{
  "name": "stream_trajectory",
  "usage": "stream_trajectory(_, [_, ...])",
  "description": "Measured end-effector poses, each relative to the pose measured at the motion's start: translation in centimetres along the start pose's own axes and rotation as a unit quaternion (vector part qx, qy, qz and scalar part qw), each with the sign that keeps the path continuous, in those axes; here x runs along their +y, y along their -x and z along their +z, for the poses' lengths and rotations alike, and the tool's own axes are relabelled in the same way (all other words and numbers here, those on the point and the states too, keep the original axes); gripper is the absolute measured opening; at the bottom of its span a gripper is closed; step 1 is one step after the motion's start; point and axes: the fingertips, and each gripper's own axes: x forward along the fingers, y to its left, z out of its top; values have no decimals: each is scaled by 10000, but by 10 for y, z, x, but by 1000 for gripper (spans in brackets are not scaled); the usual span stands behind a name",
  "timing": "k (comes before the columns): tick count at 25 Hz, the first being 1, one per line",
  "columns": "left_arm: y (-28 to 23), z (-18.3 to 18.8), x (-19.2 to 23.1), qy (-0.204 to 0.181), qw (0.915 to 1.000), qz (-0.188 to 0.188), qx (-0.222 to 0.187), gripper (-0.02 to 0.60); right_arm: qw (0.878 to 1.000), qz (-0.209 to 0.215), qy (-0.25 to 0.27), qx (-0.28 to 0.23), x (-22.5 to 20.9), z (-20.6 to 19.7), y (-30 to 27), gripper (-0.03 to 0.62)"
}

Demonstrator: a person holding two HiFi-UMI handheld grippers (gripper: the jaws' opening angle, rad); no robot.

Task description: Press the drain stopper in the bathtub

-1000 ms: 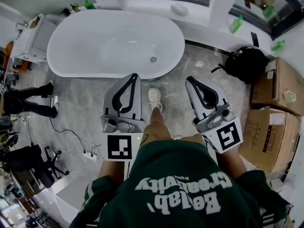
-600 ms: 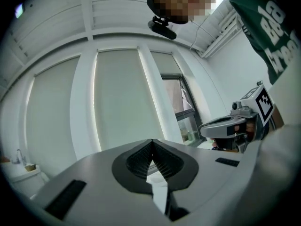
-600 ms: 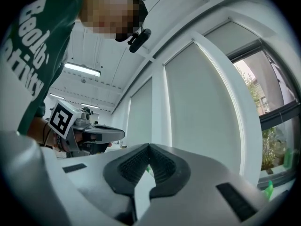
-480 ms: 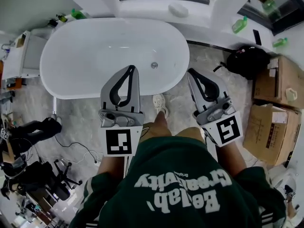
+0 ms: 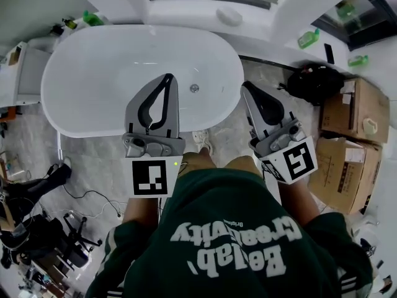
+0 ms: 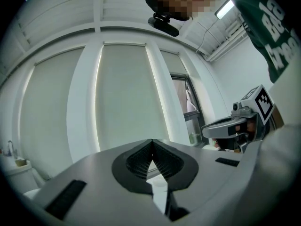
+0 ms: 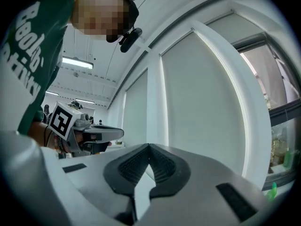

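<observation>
The white oval bathtub (image 5: pixel 105 73) lies across the top of the head view. Its small round metal drain stopper (image 5: pixel 194 88) sits on the tub floor toward the right end. My left gripper (image 5: pixel 169 77) is shut and empty, with its tip over the tub's near side, just left of the stopper and above it. My right gripper (image 5: pixel 245 85) is also shut and empty, and its tip hangs beside the tub's right end. In the left gripper view the jaws (image 6: pixel 151 141) meet, pointing at window blinds. The right gripper view shows its jaws (image 7: pixel 149 146) closed likewise.
A black backpack (image 5: pixel 316 82) and two cardboard boxes (image 5: pixel 350 110) stand on the floor to the right. Green bottles (image 5: pixel 308 38) and a white lump (image 5: pixel 228 14) rest on the ledge behind the tub. A white cabinet (image 5: pixel 18 73) is at the left. My shoe (image 5: pixel 201 140) touches the tub's foot.
The person has stepped up to the tub. Both shut grippers moved forward; the left one now reaches over the tub's near rim, close to the drain.
</observation>
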Motion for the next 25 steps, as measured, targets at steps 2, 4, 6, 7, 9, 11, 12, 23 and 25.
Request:
stream_trajectory(2, [-7, -4, 5, 17, 10000, -30, 29, 8, 10000, 55, -9, 12, 0, -1, -10, 14])
stream_trajectory(4, [-14, -5, 12, 82, 10000, -25, 27, 8, 10000, 85, 27, 12, 1, 0, -18, 14])
stream_trajectory(6, [-20, -4, 18, 94, 9999, -39, -9, 8, 9999, 89, 77, 26, 0, 1, -25, 14])
stream_trajectory(7, [-23, -3, 21, 94, 9999, -46, -30, 8, 9999, 81, 92, 45, -1, 0, -28, 14])
stream_trajectory(9, [-31, -3, 25, 86, 9999, -72, -35, 8, 9999, 70, 73, 99, -5, -2, -34, 14])
stream_trajectory(11, [-39, -5, 31, 44, 9999, -118, 5, 8, 9998, 69, 47, 194, -10, -7, -42, 14])
stream_trajectory(12, [-42, -7, 35, 37, 9999, -134, 28, 8, 9997, 70, 65, 240, -12, -10, -46, 14])
stream_trajectory(23, [-62, -49, 67, 167, 9993, -171, 276, 8, 9970, 152, 46, 761, -12, -48, -84, 14])
stream_trajectory(25, [-59, -55, 68, 251, 9990, -121, 350, 8, 9949, 224, -22, 980, -5, -56, -83, 14])
